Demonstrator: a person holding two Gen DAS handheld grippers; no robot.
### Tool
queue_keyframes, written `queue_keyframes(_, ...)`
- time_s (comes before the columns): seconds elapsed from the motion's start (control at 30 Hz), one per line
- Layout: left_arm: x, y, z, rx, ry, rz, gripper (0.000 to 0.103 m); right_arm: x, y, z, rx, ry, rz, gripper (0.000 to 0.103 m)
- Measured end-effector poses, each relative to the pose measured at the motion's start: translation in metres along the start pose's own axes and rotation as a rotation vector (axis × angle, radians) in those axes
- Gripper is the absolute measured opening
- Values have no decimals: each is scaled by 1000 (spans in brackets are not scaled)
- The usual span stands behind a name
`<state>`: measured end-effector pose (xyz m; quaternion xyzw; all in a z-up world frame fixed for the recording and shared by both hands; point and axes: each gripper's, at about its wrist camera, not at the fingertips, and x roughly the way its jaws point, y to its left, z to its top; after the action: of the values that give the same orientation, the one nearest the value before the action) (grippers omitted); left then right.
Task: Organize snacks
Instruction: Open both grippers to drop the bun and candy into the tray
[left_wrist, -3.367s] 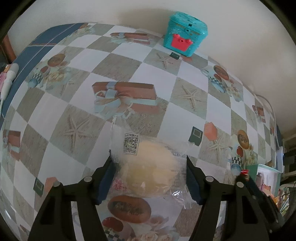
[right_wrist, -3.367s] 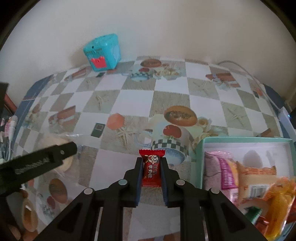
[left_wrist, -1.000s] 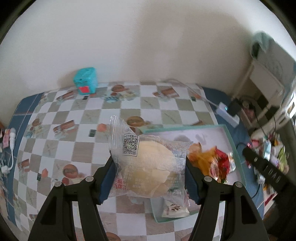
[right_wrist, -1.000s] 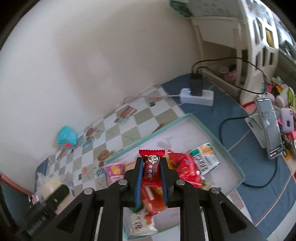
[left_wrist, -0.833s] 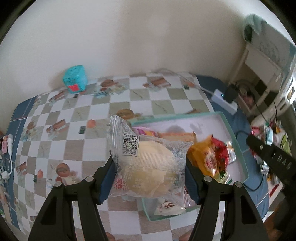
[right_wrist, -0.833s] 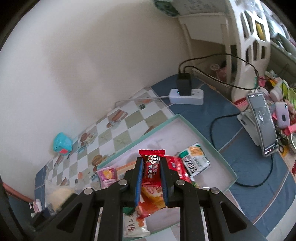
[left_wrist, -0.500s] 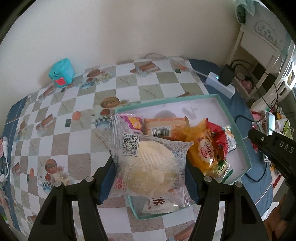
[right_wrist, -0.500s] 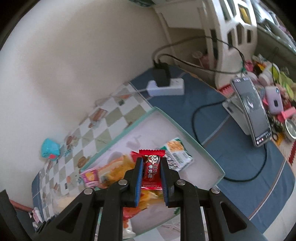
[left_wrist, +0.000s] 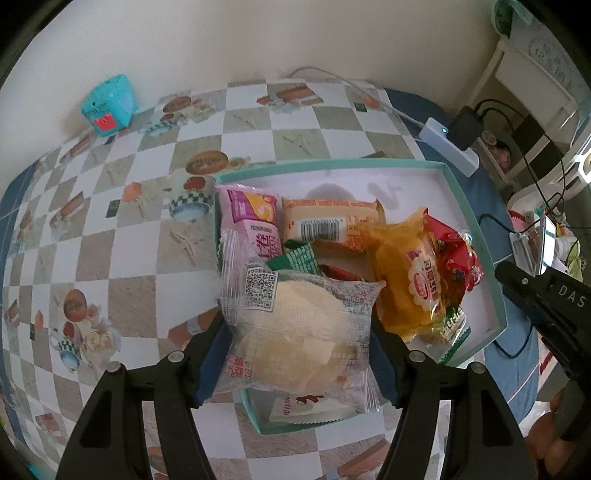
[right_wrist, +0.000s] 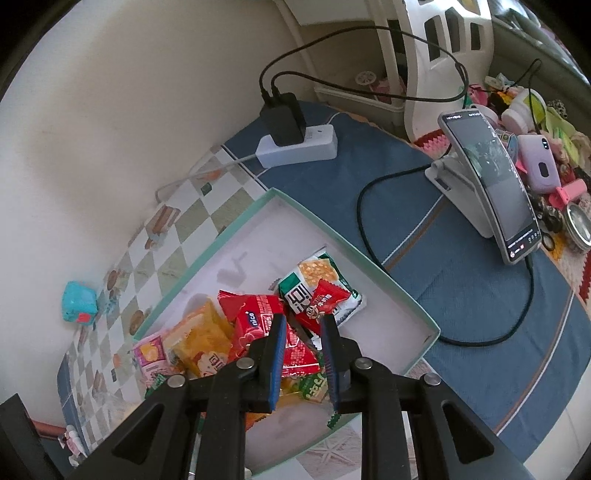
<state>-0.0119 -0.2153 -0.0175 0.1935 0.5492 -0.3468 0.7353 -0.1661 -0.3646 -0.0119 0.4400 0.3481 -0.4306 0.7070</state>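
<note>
My left gripper (left_wrist: 297, 347) is shut on a clear-wrapped pale bread bun (left_wrist: 295, 328) and holds it above the near left corner of the teal snack box (left_wrist: 476, 229). The box holds several packets: a pink one (left_wrist: 251, 214), an orange one (left_wrist: 332, 221), a yellow one (left_wrist: 410, 280). My right gripper (right_wrist: 301, 350) is open above the same box (right_wrist: 373, 266). A small red candy (right_wrist: 321, 302) lies just beyond its fingertips on a green cracker packet (right_wrist: 317, 277), free of the jaws. The right gripper also shows in the left wrist view (left_wrist: 546, 302).
A teal toy cube (left_wrist: 109, 105) stands by the wall on the checkered tablecloth. A white power strip (right_wrist: 299, 147) with a black charger and cables lies beyond the box. A phone on a stand (right_wrist: 487, 184) and small clutter sit at the right.
The right gripper has opened and the red candy has dropped into the box. Both grippers have moved lower over the box; the left still holds the bun.
</note>
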Motion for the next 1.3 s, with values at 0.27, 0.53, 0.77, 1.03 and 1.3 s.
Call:
queue_keyframes(0.27,12,10,-1,-58,67,-60,74,9,6,-5,-22,34,-12,22)
queue_keyframes(0.53,8,24,1,-103,55,-105,81,3,17,-9,-56,23,-8,22)
queue_keyframes(0.77,-6,55,0,-189,-1,-113,88,-6,36,-22,-129,6,4,22)
queue_keyframes(1.03,-18,104,-12,-314,-72,10,94,-15,67,-52,-265,4,22,30)
queue_keyframes(1.3,-34,141,-35,-361,-116,161,94,-19,93,-91,-401,-1,21,65)
